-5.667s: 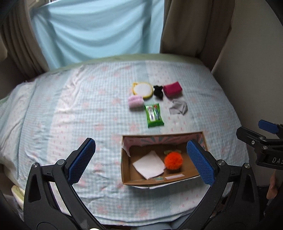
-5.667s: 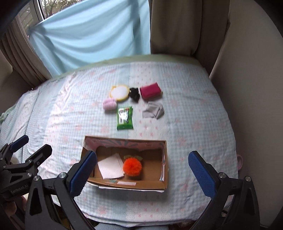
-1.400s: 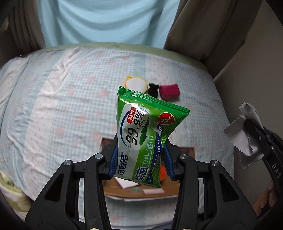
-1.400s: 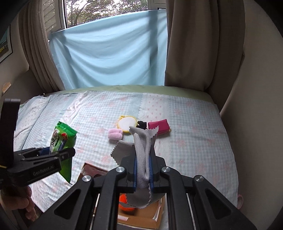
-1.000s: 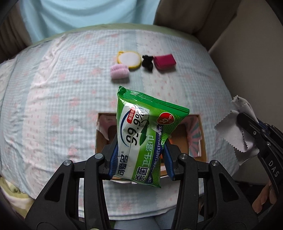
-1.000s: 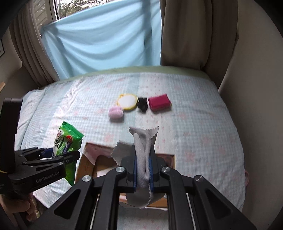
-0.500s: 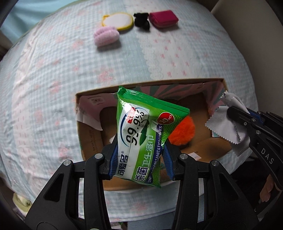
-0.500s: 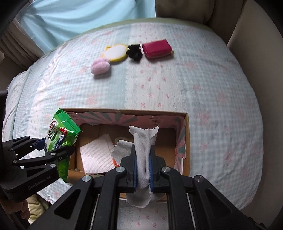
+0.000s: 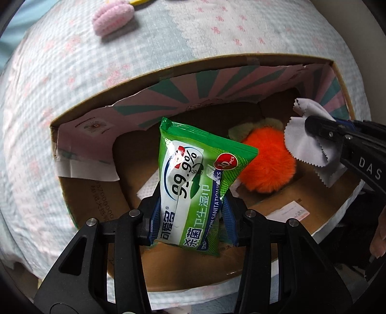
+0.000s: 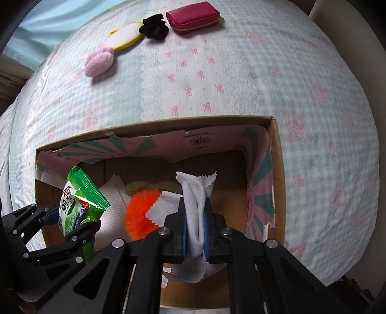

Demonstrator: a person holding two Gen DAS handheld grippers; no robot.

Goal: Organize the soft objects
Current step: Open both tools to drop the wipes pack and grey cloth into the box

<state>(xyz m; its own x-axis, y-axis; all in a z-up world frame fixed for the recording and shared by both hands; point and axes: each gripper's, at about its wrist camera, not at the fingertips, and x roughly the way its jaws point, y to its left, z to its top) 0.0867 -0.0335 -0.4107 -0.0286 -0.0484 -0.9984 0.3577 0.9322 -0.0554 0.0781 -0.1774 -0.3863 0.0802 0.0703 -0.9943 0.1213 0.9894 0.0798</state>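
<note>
My left gripper (image 9: pixel 191 217) is shut on a green wet-wipes pack (image 9: pixel 197 183) and holds it upright over the left half of the open cardboard box (image 9: pixel 217 62). My right gripper (image 10: pixel 195 227) is shut on a grey cleaning cloth (image 10: pixel 195 193) over the box's right half (image 10: pixel 277 149). The cloth also shows at the right in the left wrist view (image 9: pixel 311 142). The wipes pack shows at the left in the right wrist view (image 10: pixel 77 200). An orange pom-pom (image 9: pixel 267 164) and a white tissue (image 10: pixel 113 190) lie inside the box.
On the checked bedspread (image 10: pixel 241 72) beyond the box lie a pink fuzzy item (image 10: pixel 99 60), a yellow-rimmed round mirror (image 10: pixel 125 36), a black scrunchie (image 10: pixel 154 26) and a magenta pouch (image 10: pixel 193 17). A beige wall (image 10: pixel 349 29) stands at the right.
Both grippers have moved down and closer to the box, each still holding its item. The box now fills both views and the far items have slid to the top edge.
</note>
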